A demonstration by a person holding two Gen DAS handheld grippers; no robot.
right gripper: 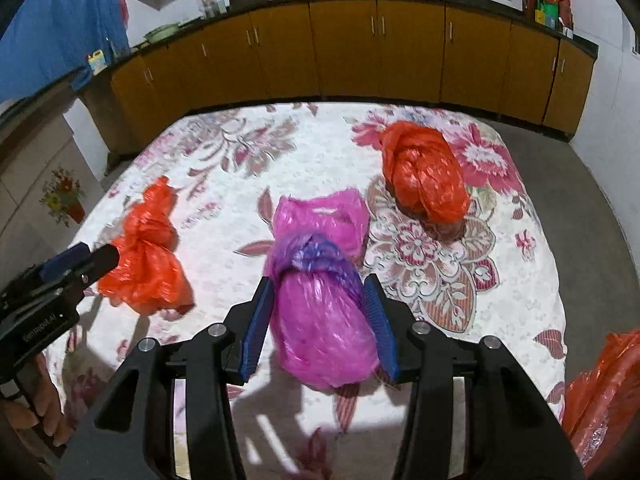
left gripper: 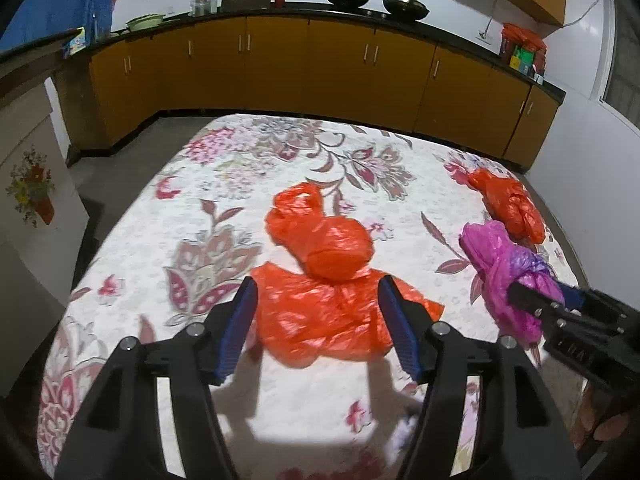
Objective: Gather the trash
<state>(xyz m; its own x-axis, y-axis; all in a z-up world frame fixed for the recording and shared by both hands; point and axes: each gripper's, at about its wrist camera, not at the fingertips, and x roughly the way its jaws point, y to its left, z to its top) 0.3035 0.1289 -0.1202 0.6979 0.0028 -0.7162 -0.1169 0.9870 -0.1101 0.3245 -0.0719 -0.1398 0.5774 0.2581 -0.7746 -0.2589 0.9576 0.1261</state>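
Nearest our right gripper (right gripper: 318,320) lies a pink plastic bag (right gripper: 320,320), bundled and knotted, sitting between the blue pads (right gripper: 256,332). Both pads seem to press its sides, though we cannot tell how firmly. The bag rests on a flowered cloth (right gripper: 500,280) covering what looks like a bed or low bench.

Our left gripper (left gripper: 316,312) hangs wide open over a crumpled orange bag (left gripper: 320,304), its pads straddling the flat lower part without closing on it. That orange bag's knotted upper half sits just beyond the fingertips. From the left wrist view, the pink bag (left gripper: 508,276) appears off to the right, with the right gripper (left gripper: 536,296) on it.

A second orange bag (right gripper: 424,176) lies farther off to the right on the cloth, apart from the pink one; the left view shows it (left gripper: 512,204) just behind the pink bag. More orange plastic (right gripper: 600,396) shows at the right edge. Yellow cabinets (right gripper: 360,48) line the far wall under a dark counter.
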